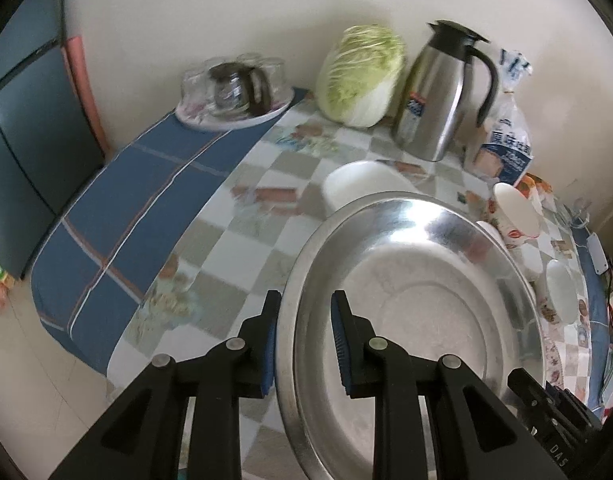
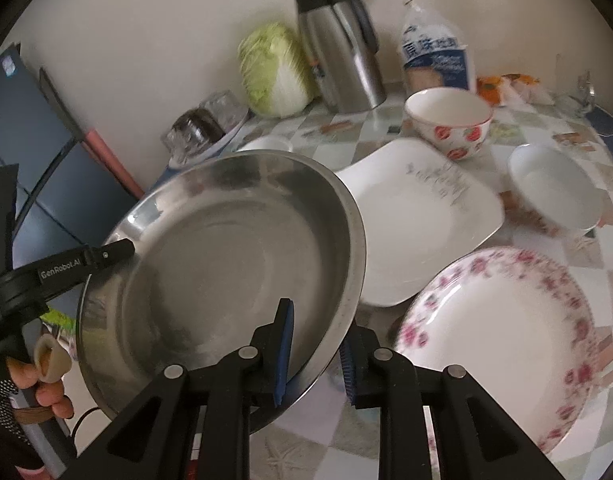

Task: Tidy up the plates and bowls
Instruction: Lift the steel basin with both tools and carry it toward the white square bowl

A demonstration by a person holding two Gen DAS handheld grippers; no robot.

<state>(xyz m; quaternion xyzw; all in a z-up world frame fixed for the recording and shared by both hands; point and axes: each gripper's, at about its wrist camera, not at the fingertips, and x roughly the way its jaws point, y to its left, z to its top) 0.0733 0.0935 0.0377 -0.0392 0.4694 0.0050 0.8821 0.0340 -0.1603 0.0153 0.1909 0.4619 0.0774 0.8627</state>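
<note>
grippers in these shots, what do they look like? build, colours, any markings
Both grippers, left and right, are matte black plastic linkages with silver pivot rivets and ribbed blue finger pads. The left gripper's side reads "GenRobot.AI" in white in the right wrist view. A thin black cable loops below it.

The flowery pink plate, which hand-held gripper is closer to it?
Right. The right hand-held gripper straddles the steel basin's rim right beside the flowery pink plate. The left hand-held gripper straddles the basin's opposite rim, farther away.
</note>
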